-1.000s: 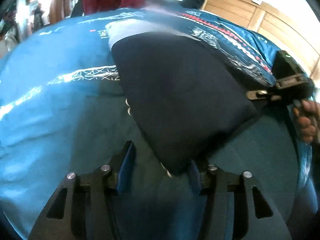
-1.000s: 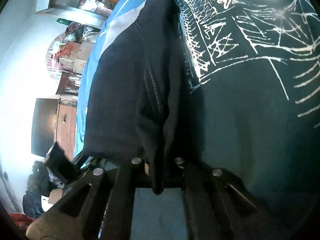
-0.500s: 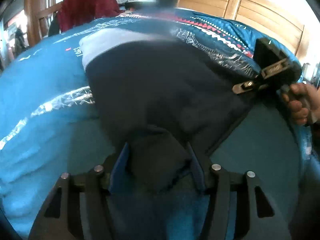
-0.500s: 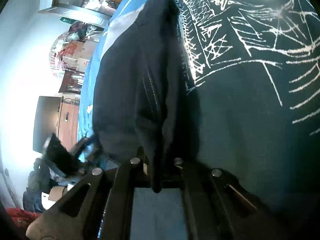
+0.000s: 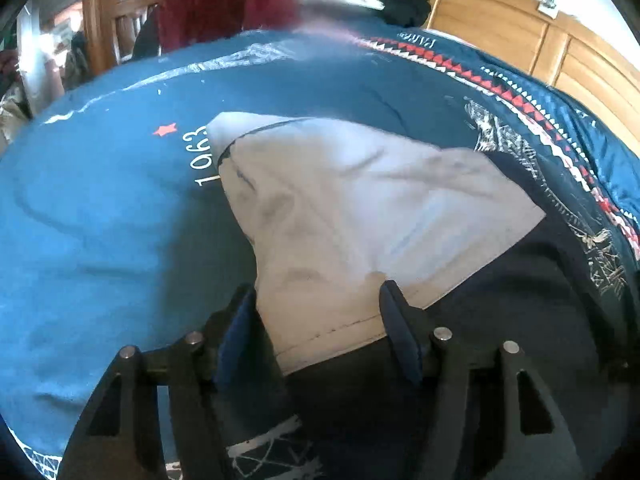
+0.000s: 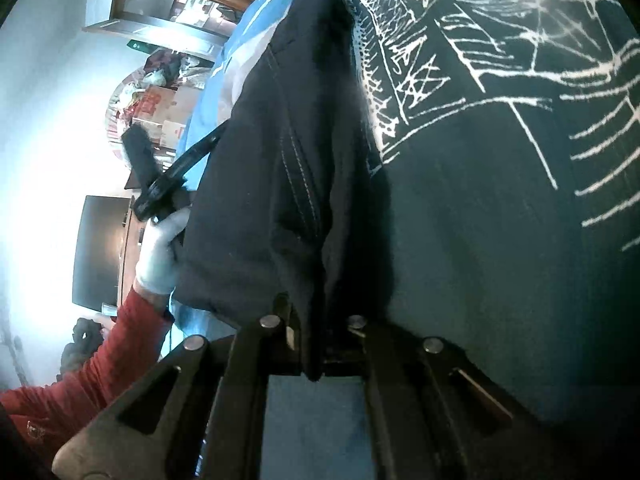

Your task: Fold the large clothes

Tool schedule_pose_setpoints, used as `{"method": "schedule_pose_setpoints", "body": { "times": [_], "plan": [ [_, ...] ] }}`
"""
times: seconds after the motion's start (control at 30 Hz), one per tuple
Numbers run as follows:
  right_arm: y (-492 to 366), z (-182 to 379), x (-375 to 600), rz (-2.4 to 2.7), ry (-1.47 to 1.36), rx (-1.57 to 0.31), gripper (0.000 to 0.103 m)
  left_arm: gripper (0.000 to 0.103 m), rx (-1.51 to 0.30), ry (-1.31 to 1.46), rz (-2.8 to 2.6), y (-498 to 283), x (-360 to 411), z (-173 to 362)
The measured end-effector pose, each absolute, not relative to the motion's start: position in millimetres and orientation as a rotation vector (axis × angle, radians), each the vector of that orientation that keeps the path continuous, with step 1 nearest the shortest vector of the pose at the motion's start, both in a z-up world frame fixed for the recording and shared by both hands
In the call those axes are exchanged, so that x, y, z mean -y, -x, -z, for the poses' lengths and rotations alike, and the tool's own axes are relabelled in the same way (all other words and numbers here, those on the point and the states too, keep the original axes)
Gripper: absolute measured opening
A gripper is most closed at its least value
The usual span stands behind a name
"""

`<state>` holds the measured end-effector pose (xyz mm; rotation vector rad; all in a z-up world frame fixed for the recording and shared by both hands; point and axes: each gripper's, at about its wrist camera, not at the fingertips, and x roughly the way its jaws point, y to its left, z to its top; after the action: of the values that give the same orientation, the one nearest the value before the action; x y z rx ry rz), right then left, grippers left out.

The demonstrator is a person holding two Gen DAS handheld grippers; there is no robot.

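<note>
The right tongs (image 6: 320,344) pinch a fold of the dark garment (image 6: 280,184) lying on the bed (image 5: 100,220), while the left tongs (image 5: 316,320) gape around its pale lining (image 5: 360,216), gripping nothing. I judge a fold is mid-way; next, the left tongs must close on that edge.

Both wrist cameras look closely along their jaws, sharing the dark garment (image 5: 500,320) on the bed.

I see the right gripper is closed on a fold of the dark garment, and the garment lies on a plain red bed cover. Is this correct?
Not quite. The right gripper is shut on a fold of the dark garment, but the bed cover is blue with white and red patterns, not plain red. The left wrist view shows this clearly.
</note>
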<state>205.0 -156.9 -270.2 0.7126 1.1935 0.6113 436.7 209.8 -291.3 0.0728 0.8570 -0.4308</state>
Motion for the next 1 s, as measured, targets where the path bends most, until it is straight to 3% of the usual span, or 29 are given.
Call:
{"method": "schedule_pose_setpoints", "body": {
  "times": [0.07, 0.17, 0.23, 0.33, 0.4, 0.43, 0.5, 0.53, 0.57, 0.7, 0.73, 0.77, 0.9, 0.93, 1.0],
  "plan": [
    [-205.0, 267.7, 157.0, -0.614, -0.711, -1.193, 0.001, 0.055, -0.845, -0.066, 0.458, -414.5, -216.4, 278.6],
    [-203.7, 261.8, 155.5, -0.617, -0.692, -1.194, 0.003, 0.055, -0.772, -0.024, 0.578, -337.2, -226.9, 246.4],
    [-203.2, 259.1, 154.8, -0.613, -0.689, -1.198, 0.003, 0.055, -0.795, -0.027, 0.646, -293.0, -226.3, 252.2],
    [-203.7, 265.8, 155.4, -0.612, -0.706, -1.209, 0.001, 0.064, -0.867, -0.139, 0.658, -247.4, -214.5, 290.8],
    [-204.3, 268.9, 157.2, -0.606, -0.737, -1.212, 0.001, 0.074, -0.868, -0.080, 0.626, -243.1, -225.0, 293.6],
    [-203.3, 265.6, 156.0, -0.598, -0.723, -1.208, 0.002, 0.074, -0.884, -0.051, 0.609, -245.6, -227.9, 291.3],
    [-197.2, 246.3, 151.0, -0.549, -0.631, -1.190, 0.011, 0.073, -0.875, -0.023, 0.565, -238.4, -232.2, 278.8],
    [-191.7, 232.6, 147.6, -0.519, -0.561, -1.170, 0.020, 0.073, -0.862, -0.037, 0.526, -229.7, -234.8, 270.5],
    [-183.4, 215.4, 142.9, -0.485, -0.479, -1.138, 0.036, 0.073, -0.852, -0.038, 0.495, -221.9, -234.5, 264.7],
    [-132.0, 157.1, 107.2, -0.275, -0.078, -0.956, 0.081, 0.075, -0.836, -0.010, 0.284, -185.9, -255.6, 252.7],
    [-119.4, 153.2, 97.9, -0.231, -0.017, -0.919, 0.099, 0.076, -0.845, 0.016, 0.249, -179.9, -261.7, 254.5],
    [-106.5, 153.3, 88.7, -0.190, 0.033, -0.888, 0.103, 0.076, -0.856, 0.032, 0.216, -175.7, -264.0, 257.3],
    [-81.6, 189.2, 61.3, -0.135, 0.113, -0.945, 0.103, 0.077, -0.962, 0.075, 0.106, -171.7, -277.5, 290.7],
    [-78.8, 199.3, 59.9, -0.129, 0.092, -0.966, 0.103, 0.080, -0.965, 0.069, 0.098, -169.4, -278.0, 295.4],
    [-77.0, 214.9, 60.1, -0.098, 0.087, -0.992, 0.103, 0.094, -0.967, 0.041, 0.111, -168.6, -270.5, 298.9]
  ]
}}
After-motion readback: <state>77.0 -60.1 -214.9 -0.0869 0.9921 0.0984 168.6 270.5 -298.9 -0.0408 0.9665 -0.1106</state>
